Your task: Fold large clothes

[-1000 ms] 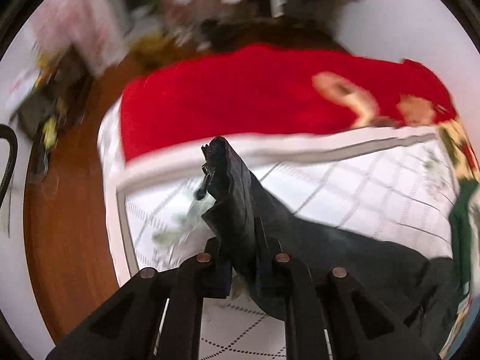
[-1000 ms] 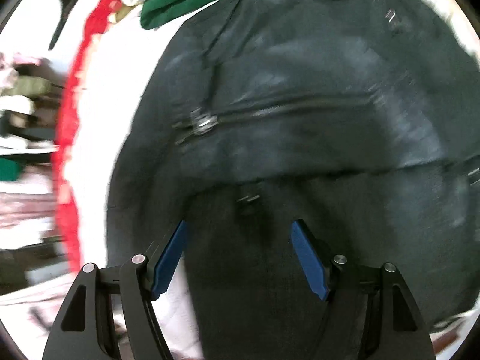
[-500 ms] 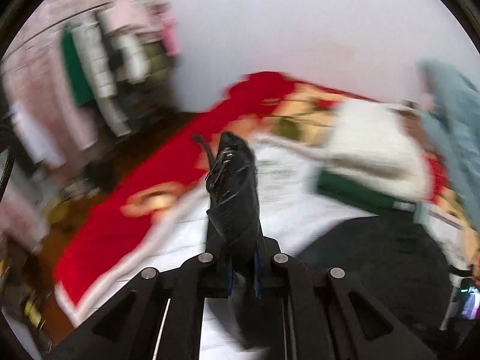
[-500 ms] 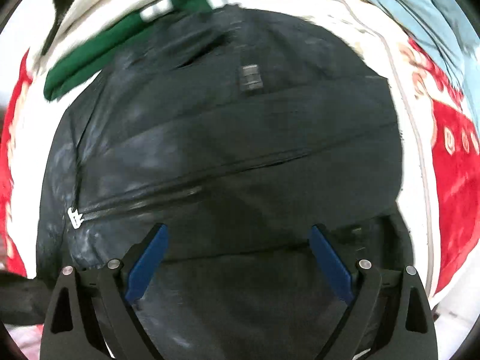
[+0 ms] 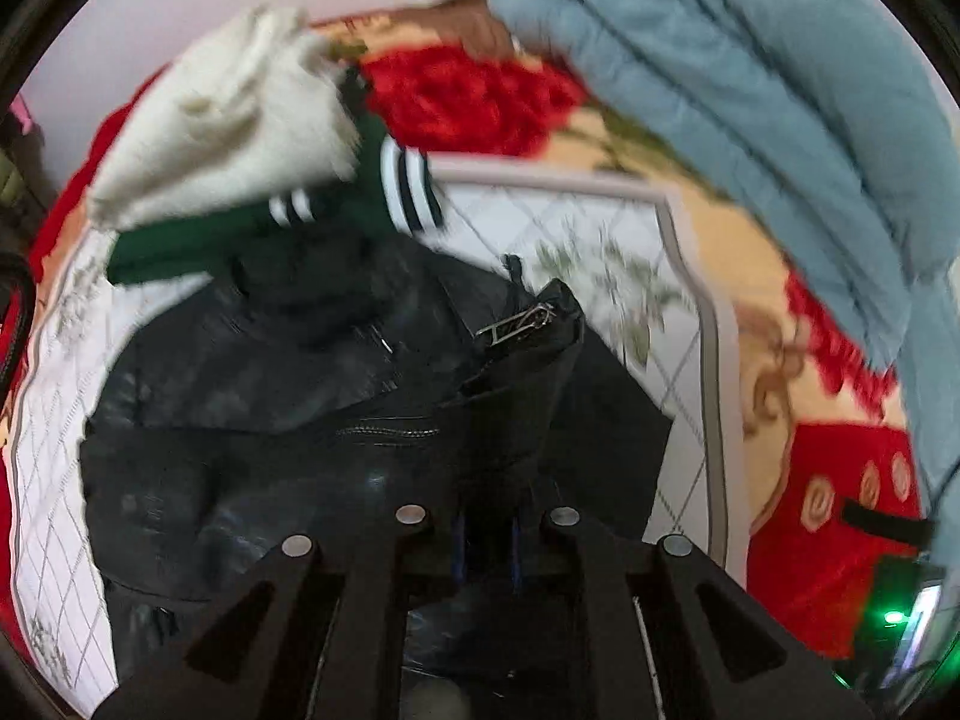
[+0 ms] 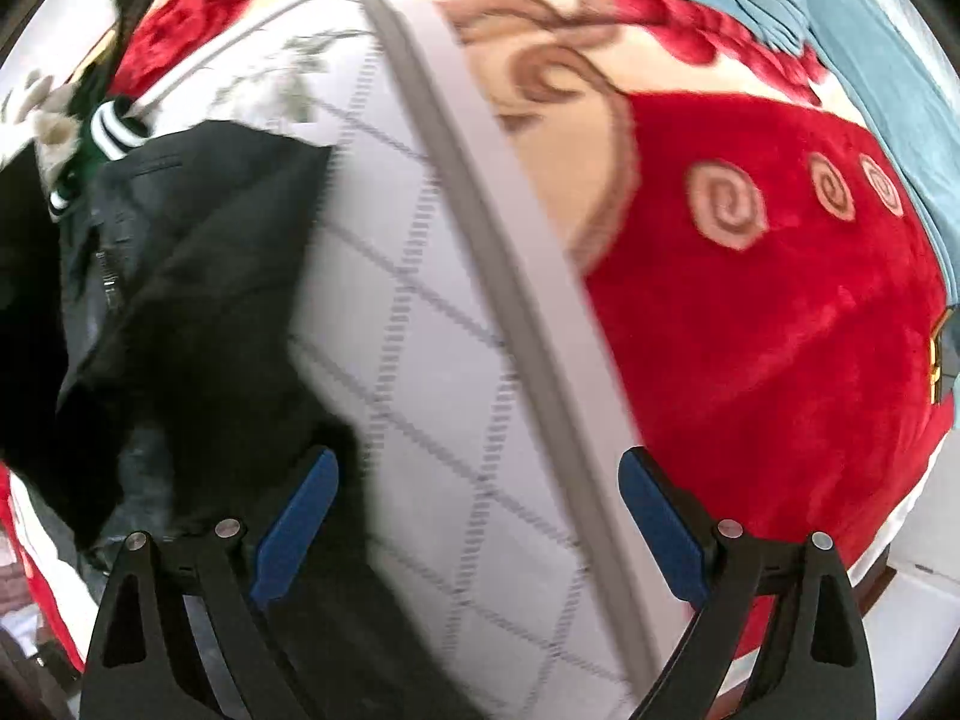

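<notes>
Between left fingers [image 5: 459,534], black jacket [image 5: 270,396] upright

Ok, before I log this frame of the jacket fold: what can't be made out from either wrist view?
- Left wrist: the left gripper pads are buried in the black jacket; which part is pinched is unclear.
- Left wrist: the green striped garment lies mostly under the cream fleece, motion-blurred.
- Left wrist: the blue coat runs off the frame edge.
- Right wrist: the open right gripper hangs over the white quilt; the jacket's left side is cut off and blurred.
</notes>
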`<action>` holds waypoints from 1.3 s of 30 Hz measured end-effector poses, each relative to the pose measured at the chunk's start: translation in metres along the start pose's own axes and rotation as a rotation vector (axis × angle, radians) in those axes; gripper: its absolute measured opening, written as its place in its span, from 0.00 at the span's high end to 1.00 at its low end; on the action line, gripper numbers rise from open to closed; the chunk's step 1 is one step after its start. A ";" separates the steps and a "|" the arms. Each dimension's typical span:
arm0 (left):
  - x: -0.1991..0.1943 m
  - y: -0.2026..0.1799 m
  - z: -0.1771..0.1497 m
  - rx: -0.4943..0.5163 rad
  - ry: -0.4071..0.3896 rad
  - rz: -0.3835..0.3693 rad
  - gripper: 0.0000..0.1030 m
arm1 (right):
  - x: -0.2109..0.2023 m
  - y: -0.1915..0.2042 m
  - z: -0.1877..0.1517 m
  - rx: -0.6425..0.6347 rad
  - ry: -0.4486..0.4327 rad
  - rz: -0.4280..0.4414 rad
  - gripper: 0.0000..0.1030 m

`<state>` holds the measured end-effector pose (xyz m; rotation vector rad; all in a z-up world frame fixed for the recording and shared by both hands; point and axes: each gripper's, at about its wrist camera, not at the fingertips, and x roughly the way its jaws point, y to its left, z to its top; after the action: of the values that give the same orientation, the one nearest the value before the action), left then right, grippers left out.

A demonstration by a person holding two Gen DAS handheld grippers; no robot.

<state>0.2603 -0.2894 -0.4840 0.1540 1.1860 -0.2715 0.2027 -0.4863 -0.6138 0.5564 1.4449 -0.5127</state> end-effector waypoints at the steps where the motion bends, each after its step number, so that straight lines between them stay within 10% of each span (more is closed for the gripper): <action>1: 0.005 -0.001 -0.003 0.001 0.013 -0.007 0.85 | 0.002 -0.007 0.002 0.001 0.006 0.006 0.07; 5: 0.007 0.012 -0.014 -0.012 0.027 -0.027 0.02 | 0.003 -0.020 0.010 -0.013 0.027 0.046 0.07; 11: -0.010 0.071 -0.031 -0.163 0.044 0.034 0.02 | -0.007 -0.018 0.034 -0.027 0.057 0.176 0.07; 18: -0.013 0.185 -0.083 -0.324 0.107 0.418 0.02 | -0.015 0.076 0.059 -0.120 0.093 0.473 0.16; 23: 0.020 0.240 -0.115 -0.330 0.183 0.620 0.02 | 0.051 0.127 0.060 -0.307 0.156 0.167 0.64; 26: 0.027 0.254 -0.121 -0.360 0.184 0.573 0.01 | 0.039 0.126 0.059 -0.307 0.132 0.149 0.69; 28: 0.027 0.250 -0.120 -0.344 0.167 0.563 0.01 | 0.016 0.116 0.055 -0.282 0.102 0.165 0.55; 30: 0.026 0.245 -0.121 -0.329 0.154 0.552 0.01 | 0.005 0.103 0.047 -0.252 0.087 0.169 0.22; 34: 0.024 0.254 -0.120 -0.324 0.147 0.528 0.01 | 0.029 0.091 0.018 -0.232 0.203 0.204 0.22; 39: 0.028 0.269 -0.119 -0.296 0.154 0.470 0.00 | 0.053 0.102 -0.008 -0.116 0.228 0.277 0.75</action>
<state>0.2410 -0.0044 -0.5602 0.1913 1.2907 0.3334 0.2648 -0.4022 -0.6627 0.7267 1.5703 -0.1478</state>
